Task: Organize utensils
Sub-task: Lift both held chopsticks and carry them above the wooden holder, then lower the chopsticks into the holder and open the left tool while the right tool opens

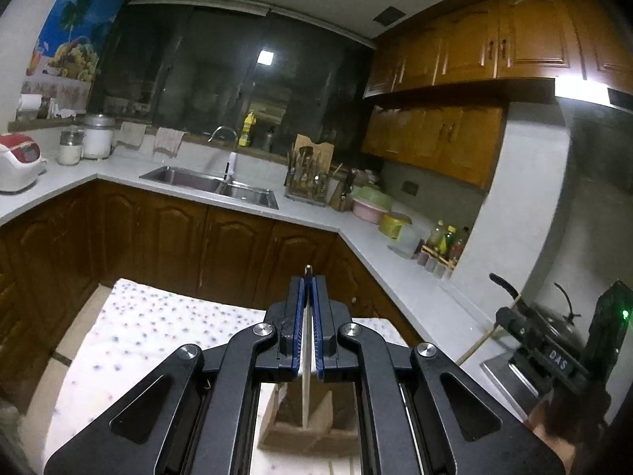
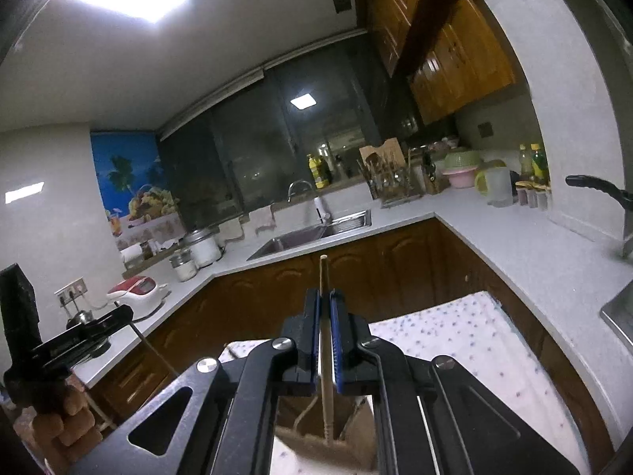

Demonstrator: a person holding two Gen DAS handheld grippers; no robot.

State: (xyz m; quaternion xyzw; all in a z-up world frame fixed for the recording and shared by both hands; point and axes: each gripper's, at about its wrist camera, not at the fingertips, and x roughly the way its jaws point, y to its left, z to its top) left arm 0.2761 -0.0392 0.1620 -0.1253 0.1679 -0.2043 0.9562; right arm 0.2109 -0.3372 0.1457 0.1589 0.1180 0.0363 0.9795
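My left gripper [image 1: 307, 282] is shut on a thin pale chopstick [image 1: 305, 376]. Its tip pokes out past the blue pads and its lower end hangs over a brown box-like holder [image 1: 294, 433]. My right gripper [image 2: 325, 293] is shut on a wooden chopstick [image 2: 324, 360], held the same way above a brown holder [image 2: 308, 445]. Both grippers are raised over a table with a dotted cloth [image 1: 158, 316] [image 2: 474, 340]. The right gripper [image 1: 554, 356] also shows at the right edge of the left wrist view, and the left gripper [image 2: 79, 336] at the left edge of the right wrist view.
A white L-shaped counter [image 1: 356, 233] runs along the wall with a steel sink [image 1: 209, 186], a utensil rack [image 1: 308, 182], stacked bowls [image 1: 370, 202] and bottles [image 1: 447, 241]. A rice cooker [image 1: 18, 162] sits at the left and a dark pan [image 1: 554, 324] at the right.
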